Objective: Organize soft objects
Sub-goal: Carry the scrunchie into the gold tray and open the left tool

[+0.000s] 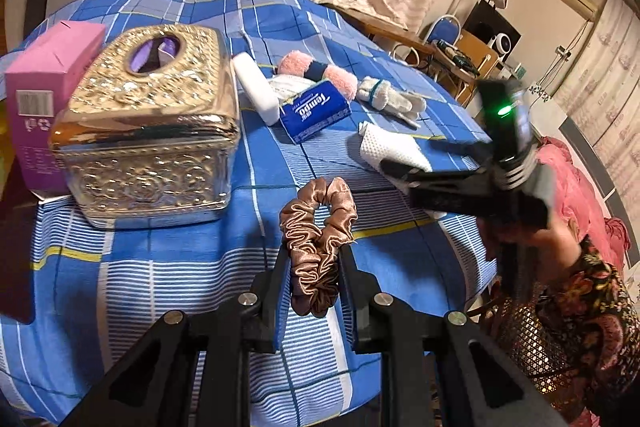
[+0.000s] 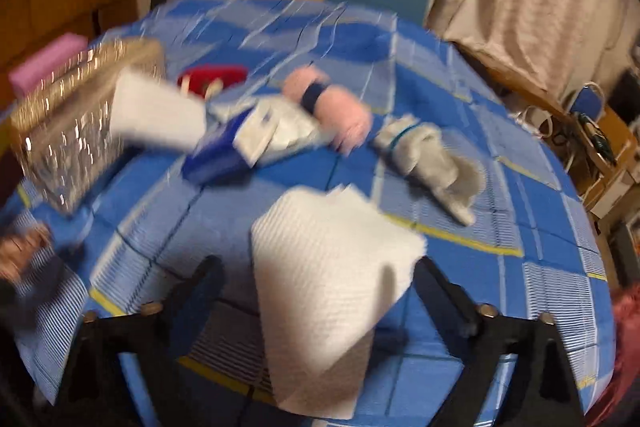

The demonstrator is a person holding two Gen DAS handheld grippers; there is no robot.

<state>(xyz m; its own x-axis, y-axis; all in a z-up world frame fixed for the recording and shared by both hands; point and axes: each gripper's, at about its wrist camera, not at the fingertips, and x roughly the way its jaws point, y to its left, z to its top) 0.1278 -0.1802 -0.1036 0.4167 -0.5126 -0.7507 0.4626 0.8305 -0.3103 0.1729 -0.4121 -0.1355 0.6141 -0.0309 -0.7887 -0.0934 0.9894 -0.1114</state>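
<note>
Left gripper (image 1: 313, 255) jaws clamp scrunchie (image 1: 316, 243) | right gripper (image 2: 320, 267) jaws spread around towel (image 2: 324, 267) at bench (image 2: 460, 367) near edge | close squarely before you lift.

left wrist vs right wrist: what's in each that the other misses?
Left wrist only: the scrunchie sharply, pinched in the left gripper; the right gripper from outside; the gold box's oval opening.

Right wrist only: a red object behind the white block; the paper towel whole, lying between the right gripper's open fingers.

Both: gold box, pink box, Tempo pack, pink fluffy item, grey glove, tablecloth.
</note>
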